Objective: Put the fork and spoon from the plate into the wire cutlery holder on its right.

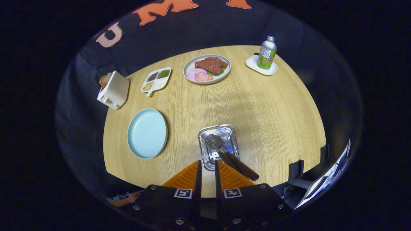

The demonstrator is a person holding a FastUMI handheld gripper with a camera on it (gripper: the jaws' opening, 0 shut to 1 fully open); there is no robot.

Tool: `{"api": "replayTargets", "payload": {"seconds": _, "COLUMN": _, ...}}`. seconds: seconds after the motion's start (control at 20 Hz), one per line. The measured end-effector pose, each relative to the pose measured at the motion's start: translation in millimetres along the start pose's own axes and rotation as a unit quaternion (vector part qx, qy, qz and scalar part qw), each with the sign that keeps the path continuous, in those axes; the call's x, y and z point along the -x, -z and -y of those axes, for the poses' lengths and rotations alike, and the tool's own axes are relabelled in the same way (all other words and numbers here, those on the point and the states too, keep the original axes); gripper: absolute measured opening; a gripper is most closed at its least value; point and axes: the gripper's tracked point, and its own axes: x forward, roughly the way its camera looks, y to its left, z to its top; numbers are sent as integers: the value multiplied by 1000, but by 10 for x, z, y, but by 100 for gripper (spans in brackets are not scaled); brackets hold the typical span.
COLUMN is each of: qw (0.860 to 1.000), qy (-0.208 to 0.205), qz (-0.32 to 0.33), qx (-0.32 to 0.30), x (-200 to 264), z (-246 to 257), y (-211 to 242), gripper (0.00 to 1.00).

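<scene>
**Task status.** The blue plate (147,133) is seen bare, with no cutlery left on it. Two utensils are lodged in the cutlery holder (219,146) to its right, heads down, dark handles leaning out over the near rim toward the fingers. One rounded head, taken for the spoon (215,141), is made out against the perforated metal floor; the second piece, taken for the fork (239,165), is identified only by its handle, its head being blurred among reflections. The transfer is judged complete, or very nearly so; nothing further is seen to be left but withdrawal.

**Gripper.** The gripper (208,168) is held just short of the holder's near edge. Its fingers are drawn close together with a narrow gap between them, and nothing is gripped. The utensil handles lie just beside the right finger, and contact cannot be judged.

**Containers and contents.**
- Cutlery holder: both utensils, leaning.
- Blue plate: nothing.
- Oval dish (207,69), beyond the holder: a brown meat portion, pink slices, a green leaf.
- Divided tray (156,80), beside the dish: dark, green and pale beans, one sort per compartment; one compartment is left bare.
- Small white saucer (261,65): a metal bottle (267,53), upright.
- Toaster (114,89), at the table (273,122) edge: bread in the slot.
</scene>
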Motion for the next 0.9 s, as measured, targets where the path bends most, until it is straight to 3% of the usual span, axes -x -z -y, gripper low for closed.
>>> {"api": "replayTargets", "payload": {"seconds": 0.1, "qw": 998, "qy": -15, "qz": 66, "qx": 4, "x": 144, "z": -124, "y": -324, "gripper": 22}}
{"api": "replayTargets", "payload": {"seconds": 0.25, "qw": 984, "qy": -37, "qz": 176, "qx": 6, "x": 496, "z": -264, "y": -846, "gripper": 36}}
{"api": "replayTargets", "payload": {"seconds": 0.45, "qw": 944, "qy": -53, "qz": 325, "qx": 12, "x": 1132, "z": -408, "y": -1481, "gripper": 42}}
{"api": "replayTargets", "payload": {"seconds": 0.65, "qw": 887, "qy": -40, "qz": 457, "qx": 53, "x": 1891, "z": -524, "y": -1898, "gripper": 53}}
{"api": "replayTargets", "payload": {"seconds": 0.8, "qw": 808, "qy": -31, "qz": 579, "qx": 107, "x": 2546, "z": -703, "y": -2047, "gripper": 67}}
{"api": "replayTargets", "payload": {"seconds": 0.9, "qw": 782, "qy": -20, "qz": 608, "qx": 131, "x": 2768, "z": -806, "y": -2109, "gripper": 78}}
